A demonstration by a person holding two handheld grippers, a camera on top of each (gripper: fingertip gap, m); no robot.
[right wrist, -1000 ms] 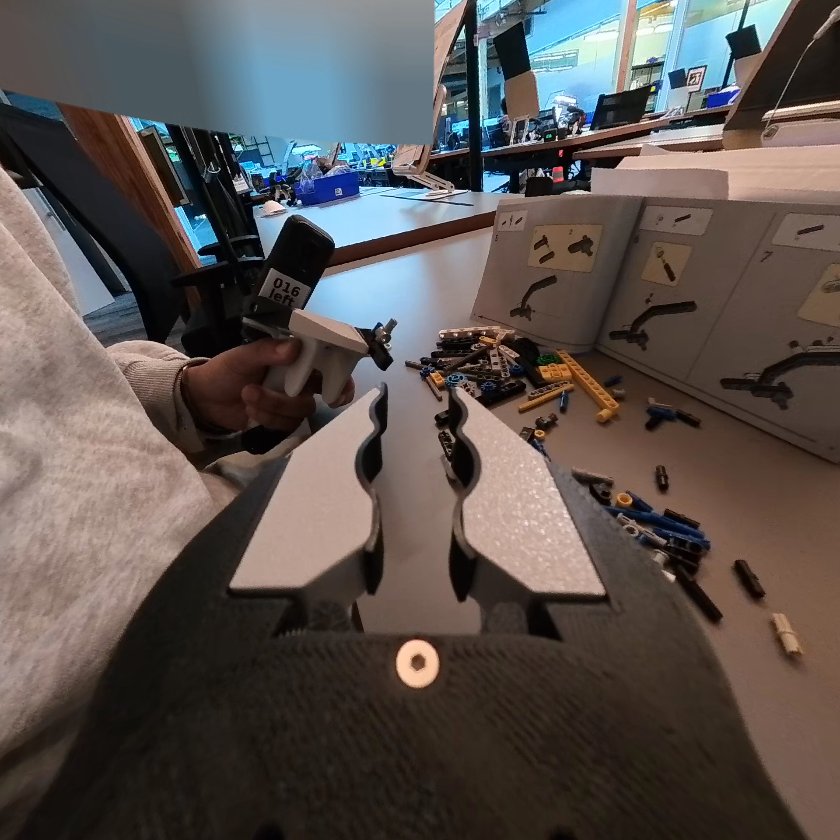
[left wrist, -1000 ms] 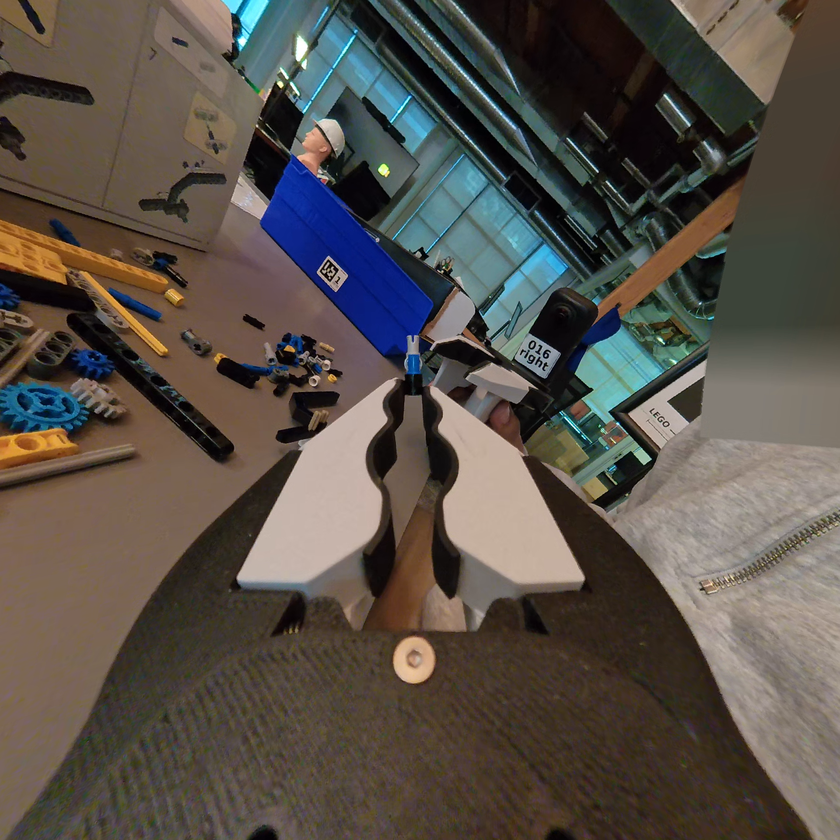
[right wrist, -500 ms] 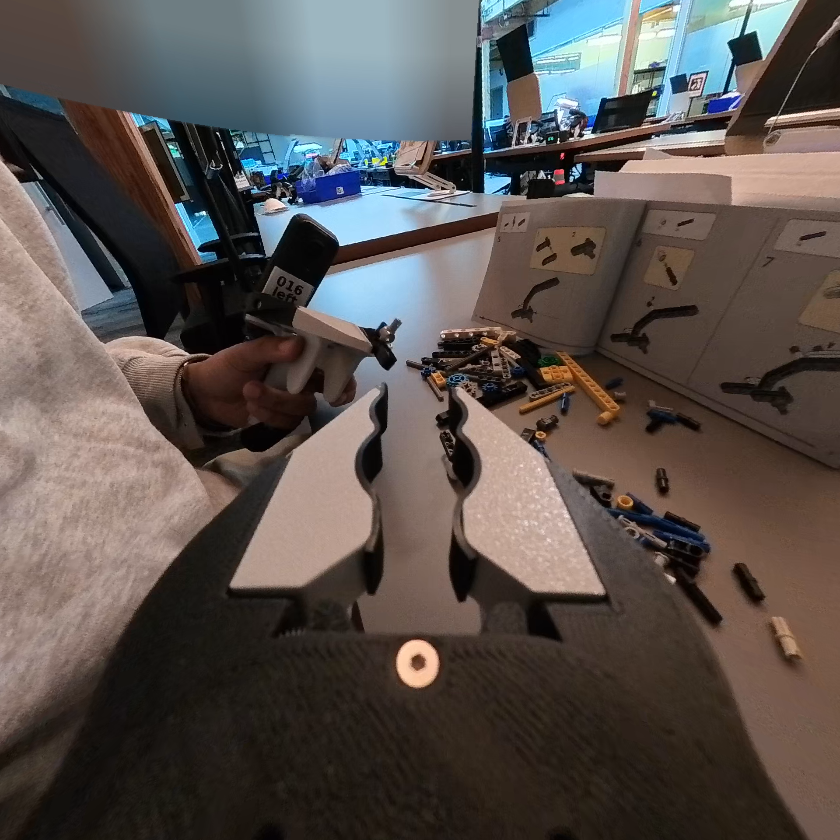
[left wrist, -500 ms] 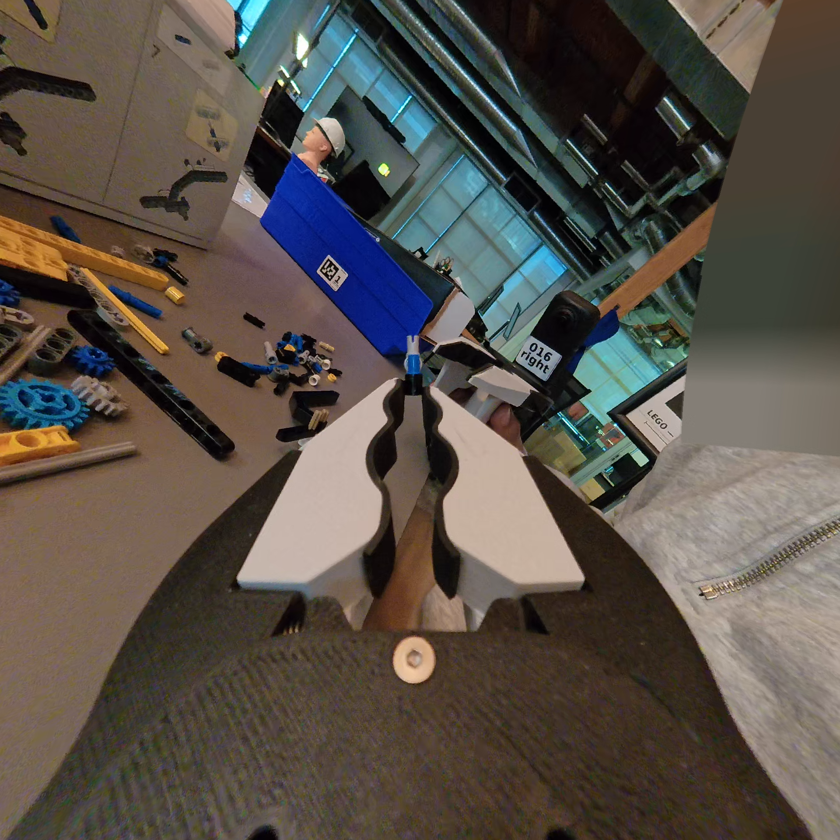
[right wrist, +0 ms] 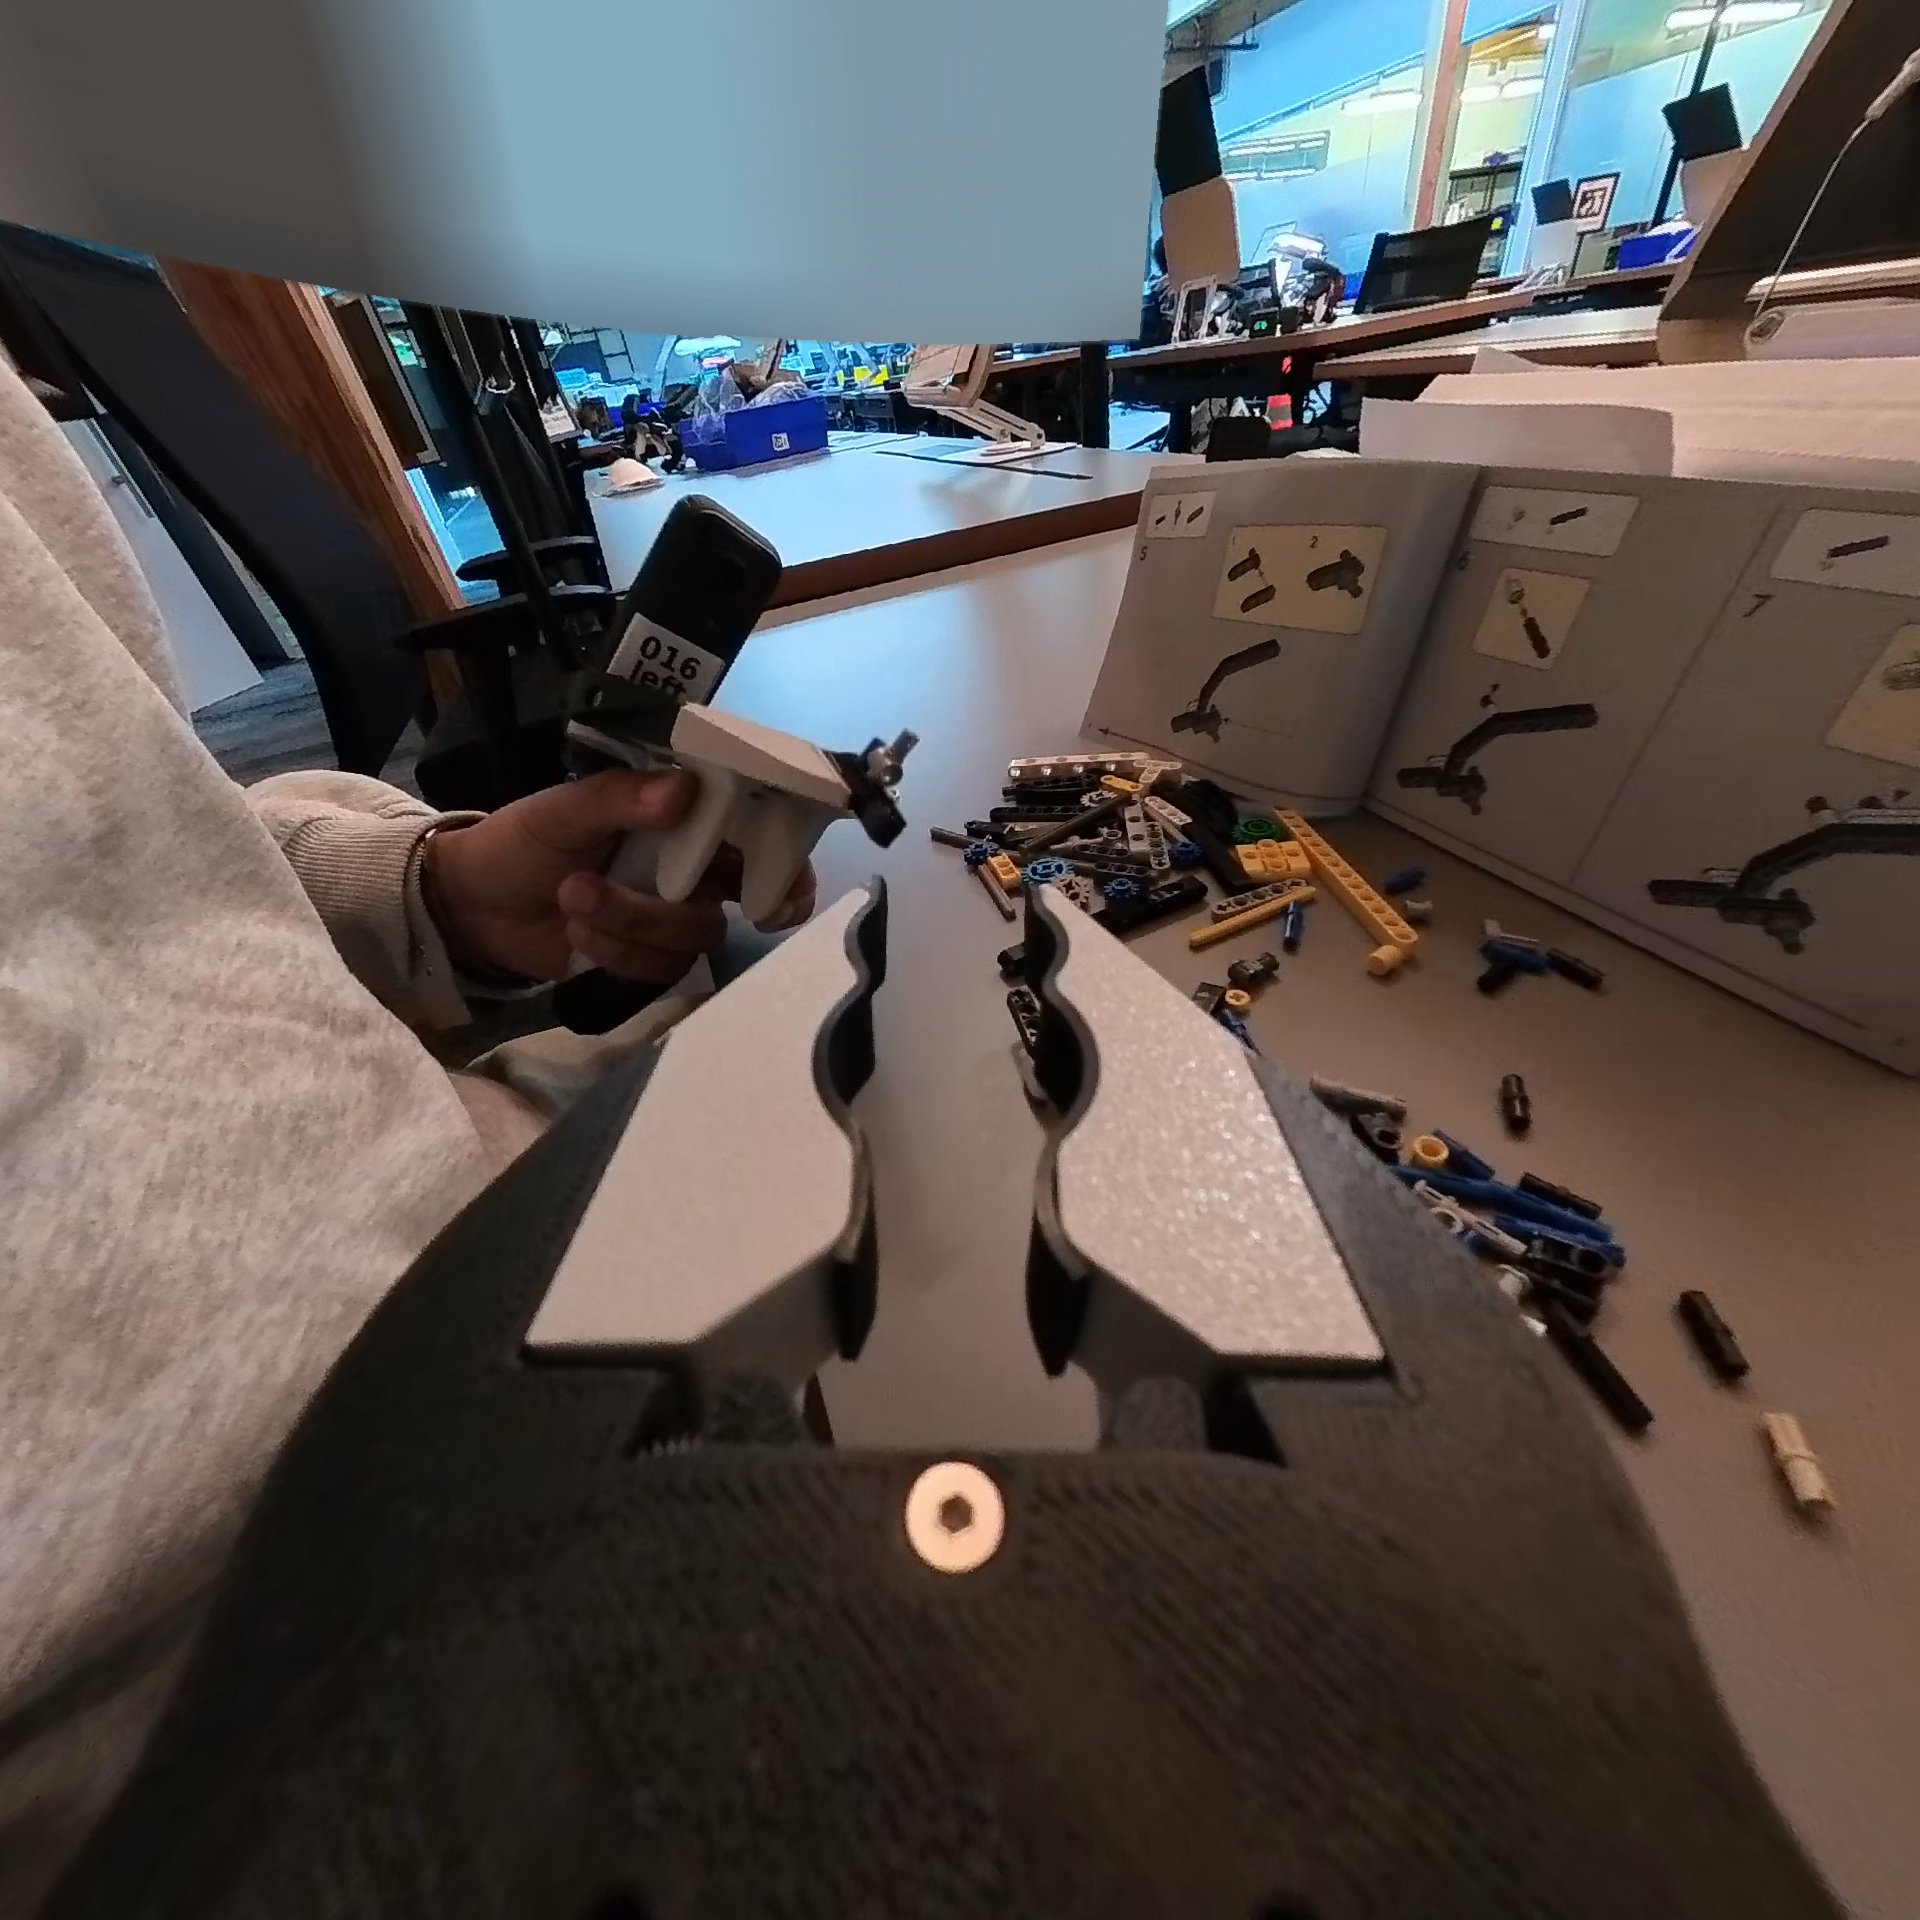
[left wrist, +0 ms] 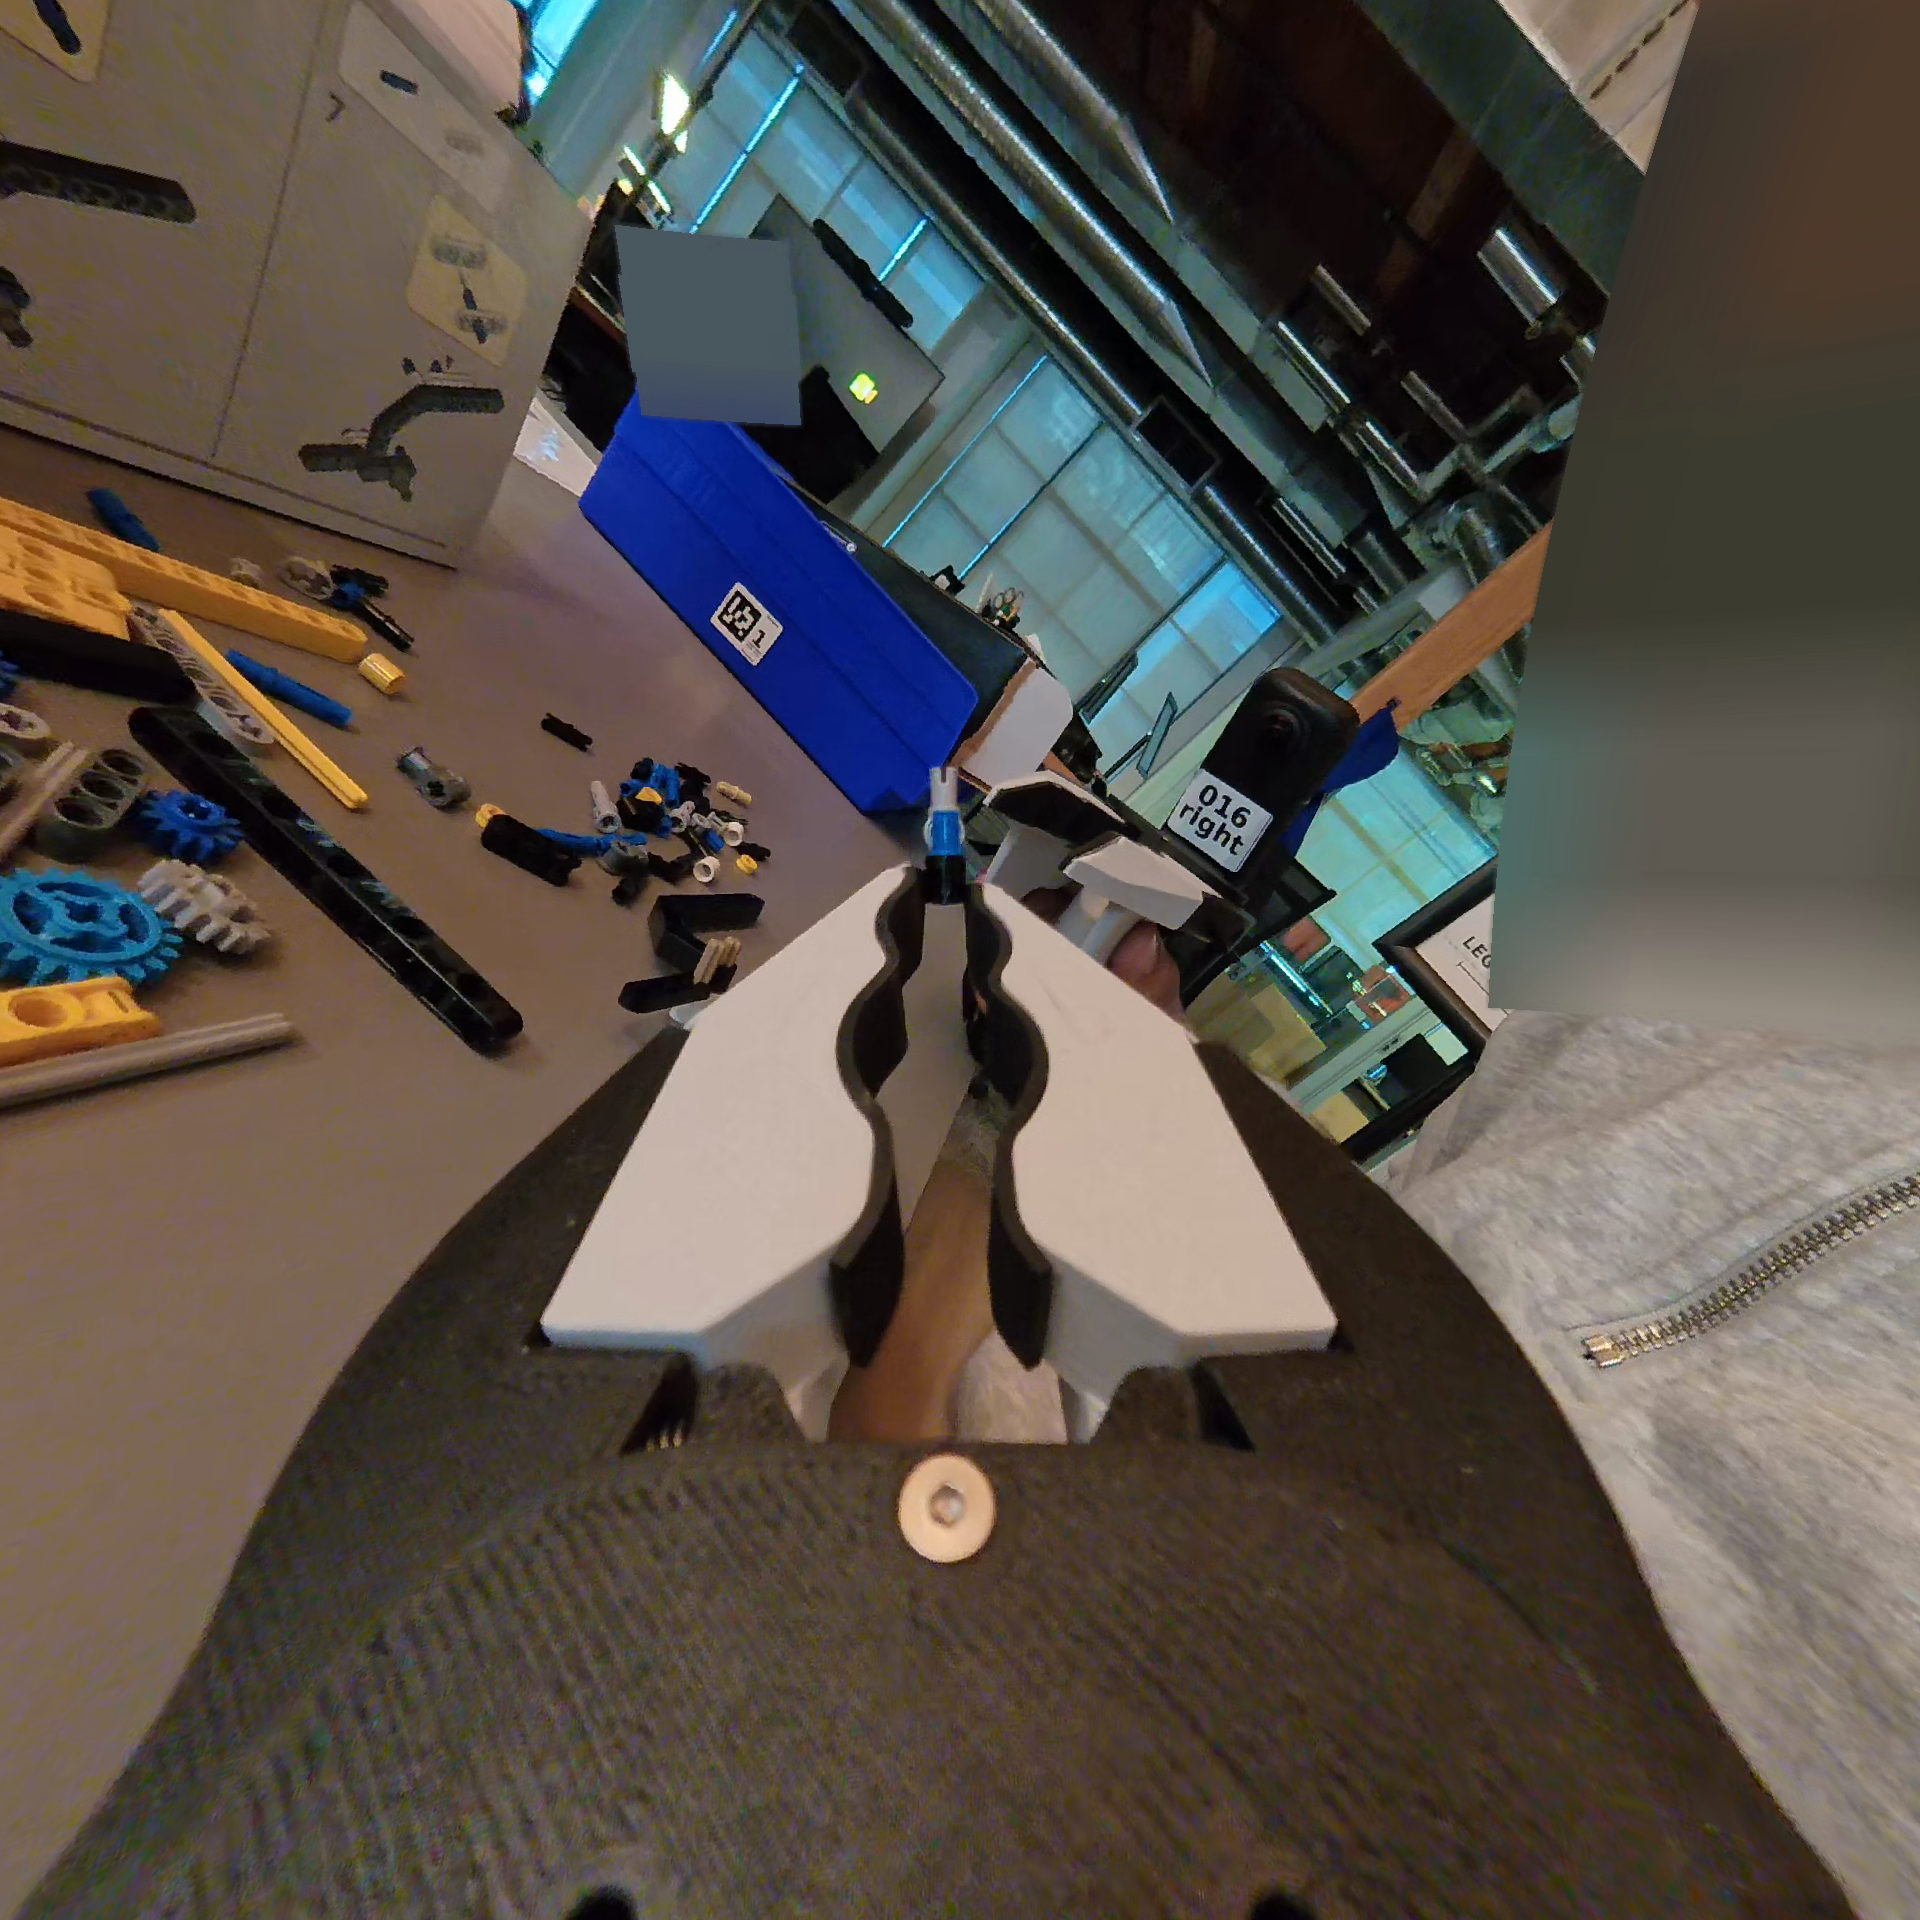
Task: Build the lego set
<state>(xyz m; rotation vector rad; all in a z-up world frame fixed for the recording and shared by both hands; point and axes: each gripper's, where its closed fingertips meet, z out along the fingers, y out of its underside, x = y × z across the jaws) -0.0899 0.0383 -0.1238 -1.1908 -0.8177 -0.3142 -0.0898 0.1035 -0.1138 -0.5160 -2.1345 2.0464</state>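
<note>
Barely anything moved: left gripper stays pinched on the small pin assembly, lifted off the table near its front edge; right gripper stays spread, empty. Assembly looks light, stiff, slippery plastic; grip its black base. That base is hidden between the tips, probably a connector. Loose parts clutter mid-table.

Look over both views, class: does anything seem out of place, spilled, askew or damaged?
Nothing looks damaged. The Lego pieces lie loose and unsorted across the table, which suits a build in progress. The left gripper is shut on a small black piece with a blue pin held off the table; the right gripper is open and empty.
</note>
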